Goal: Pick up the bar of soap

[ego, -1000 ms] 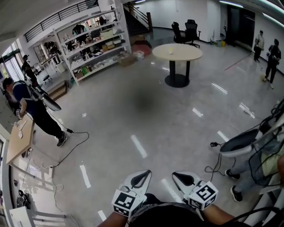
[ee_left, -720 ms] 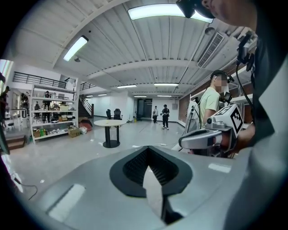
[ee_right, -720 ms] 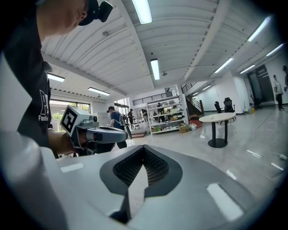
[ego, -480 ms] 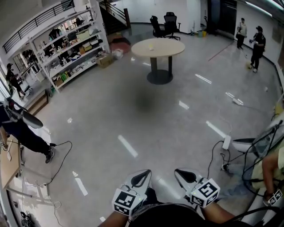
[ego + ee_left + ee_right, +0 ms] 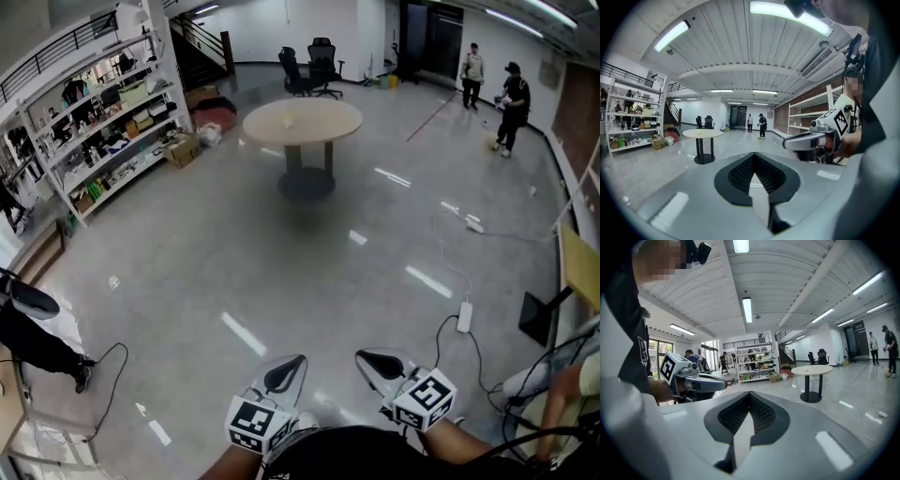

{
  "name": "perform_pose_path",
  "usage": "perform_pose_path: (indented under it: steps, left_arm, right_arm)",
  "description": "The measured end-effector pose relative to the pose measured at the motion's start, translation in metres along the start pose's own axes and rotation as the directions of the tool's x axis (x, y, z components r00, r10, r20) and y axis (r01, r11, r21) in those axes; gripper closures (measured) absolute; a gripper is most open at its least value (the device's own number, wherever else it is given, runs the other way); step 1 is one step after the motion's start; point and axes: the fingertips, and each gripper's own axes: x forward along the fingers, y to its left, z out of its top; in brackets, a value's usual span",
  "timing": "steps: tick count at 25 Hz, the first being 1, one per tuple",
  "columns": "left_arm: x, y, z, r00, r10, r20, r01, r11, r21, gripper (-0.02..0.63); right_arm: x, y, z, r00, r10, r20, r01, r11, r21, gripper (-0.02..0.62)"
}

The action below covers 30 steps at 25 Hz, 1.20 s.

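Observation:
A round beige table [image 5: 302, 120] stands far across the hall on a dark pedestal. On its top lies a small pale yellow thing [image 5: 289, 119], too small to identify; it also shows in the left gripper view [image 5: 699, 131] and the right gripper view [image 5: 805, 368]. Both grippers hover low at the bottom of the head view, far from the table. My left gripper [image 5: 300, 360] is shut with nothing between its pads, and so is my right gripper [image 5: 360, 356]. Each gripper view shows its own jaws meeting, left gripper [image 5: 753, 157] and right gripper [image 5: 749, 397].
White shelving [image 5: 103, 103] full of goods lines the left wall. Two office chairs [image 5: 309, 64] stand behind the table. Two people [image 5: 511, 103] stand at the back right. A power strip with cable [image 5: 464, 316] lies on the grey floor at right. A person's legs [image 5: 33, 333] show at left.
The head view has swung round: the table has shifted from right of centre to left of centre, and the shelving now sits further left. Both grippers stay shut at the bottom edge.

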Motion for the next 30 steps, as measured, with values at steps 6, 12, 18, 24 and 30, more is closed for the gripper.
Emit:
perform_pose_path:
  steps: [6, 12, 18, 24, 30]
  left_arm:
    - [0.021, 0.072, -0.002, 0.999, -0.001, -0.040, -0.001, 0.999, -0.047, 0.598]
    - [0.046, 0.120, 0.008, 1.000, 0.002, -0.021, -0.004, 0.997, -0.081, 0.598]
    - [0.082, 0.167, 0.026, 0.998, 0.057, -0.009, -0.058, 0.995, -0.077, 0.598]
    - [0.142, 0.205, 0.050, 0.992, 0.130, -0.005, -0.130, 0.990, -0.051, 0.598]
    - [0.224, 0.231, 0.087, 0.990, 0.141, -0.009, -0.141, 0.990, -0.024, 0.598]
  right_arm:
    - [0.061, -0.017, 0.022, 1.000, -0.011, 0.004, 0.011, 1.000, -0.005, 0.588]
    - [0.113, -0.045, 0.026, 0.999, -0.009, -0.041, 0.008, 1.000, -0.009, 0.588]
    - [0.165, -0.077, 0.046, 0.998, 0.062, -0.026, -0.064, 0.996, -0.062, 0.588]
    - [0.220, -0.142, 0.065, 0.987, 0.163, 0.003, -0.161, 0.980, -0.114, 0.588]
    - [0.237, -0.226, 0.100, 0.985, 0.172, 0.015, -0.168, 0.977, -0.130, 0.588]
